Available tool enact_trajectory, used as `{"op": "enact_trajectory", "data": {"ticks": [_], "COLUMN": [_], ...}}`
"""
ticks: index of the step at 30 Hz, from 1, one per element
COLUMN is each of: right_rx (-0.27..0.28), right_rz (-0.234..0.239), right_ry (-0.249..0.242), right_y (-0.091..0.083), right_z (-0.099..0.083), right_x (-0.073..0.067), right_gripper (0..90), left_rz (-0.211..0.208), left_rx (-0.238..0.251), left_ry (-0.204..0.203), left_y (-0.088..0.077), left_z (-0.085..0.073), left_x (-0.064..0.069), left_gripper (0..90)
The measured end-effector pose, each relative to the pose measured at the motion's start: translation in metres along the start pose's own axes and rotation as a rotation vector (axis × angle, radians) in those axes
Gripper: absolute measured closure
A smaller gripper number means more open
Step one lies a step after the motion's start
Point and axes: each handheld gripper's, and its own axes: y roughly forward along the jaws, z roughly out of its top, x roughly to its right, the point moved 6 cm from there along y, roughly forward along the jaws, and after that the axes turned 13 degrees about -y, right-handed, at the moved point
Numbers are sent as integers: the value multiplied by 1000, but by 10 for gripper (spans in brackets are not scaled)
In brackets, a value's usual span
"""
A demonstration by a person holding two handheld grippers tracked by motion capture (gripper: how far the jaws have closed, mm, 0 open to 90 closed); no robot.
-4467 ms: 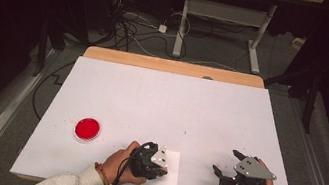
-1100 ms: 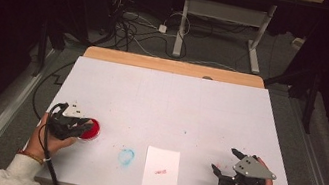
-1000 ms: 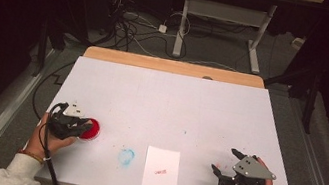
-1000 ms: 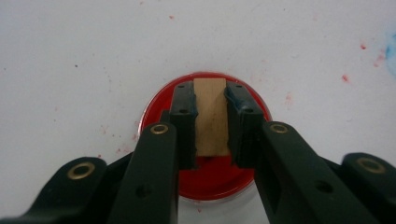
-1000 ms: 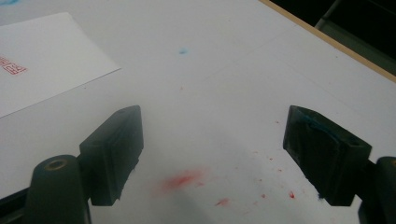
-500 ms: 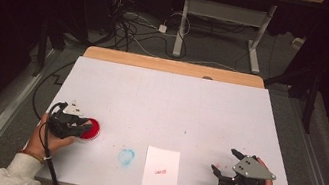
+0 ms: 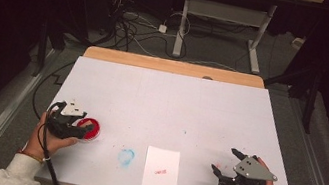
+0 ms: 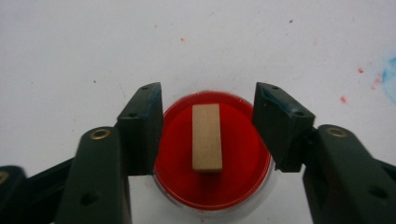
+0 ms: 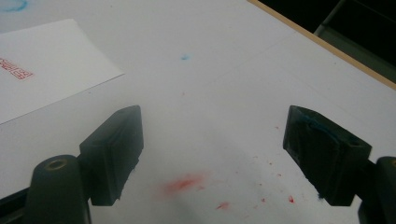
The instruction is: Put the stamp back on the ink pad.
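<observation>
A small wooden stamp block [image 8: 207,137] stands upright in a round red ink pad [image 8: 177,154] at the table's front left [image 7: 94,126]. My left gripper [image 8: 208,100] straddles it, and its jaws have just been opening. The block sits between the pads with a gap on each side, touched by neither. In the high view the left gripper [image 7: 81,131] rests at the pad's left edge. My right gripper [image 7: 224,159] stays open at the front right, with bare table between its jaws [image 9: 210,135]. A white paper slip [image 7: 160,173] bearing a red print [image 9: 16,69] lies between the hands.
A blue ink smudge [image 7: 126,157] marks the white table cover just left of the slip. Red ink specks [image 9: 187,183] dot the cover under the right gripper. The wooden table edge [image 7: 172,66] runs along the far side, with cables and a desk frame beyond.
Since the oldest frame my left gripper has gone from the paper slip to the red pad at the left, and the slip now shows a red print. The right hand has stayed put.
</observation>
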Motion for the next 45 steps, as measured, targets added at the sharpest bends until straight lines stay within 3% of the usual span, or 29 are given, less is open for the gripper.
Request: {"op": "enact_trajectory", "data": {"ticks": [4, 12, 18, 28, 36, 38, 45], "right_rx": [-4, -4, -2, 0, 8, 6, 9], "right_rz": [3, 5, 5, 1, -7, -11, -21], "right_ry": [-1, -1, -2, 2, 11, 11, 18], "right_y": [0, 0, 0, -1, -3, -3, -5], "right_z": [-1, -1, 0, 0, 1, 0, -1], "right_x": [0, -1, -1, -1, 1, 1, 3], "right_gripper": [203, 204, 203, 204, 203, 204, 203], "left_rz": [14, -4, 5, 9, 4, -7, -14], "left_rx": [40, 154, 238, 323, 327, 317, 306], "left_ry": [14, 21, 43, 83, 128, 119, 148], "left_y": [-1, -6, -13, -22, -21, -20, -18], "left_z": [2, 10, 16, 23, 17, 13, 6], "left_x": [2, 11, 20, 37, 55, 58, 66], "left_gripper": [324, 223, 213, 210, 201, 193, 191]}}
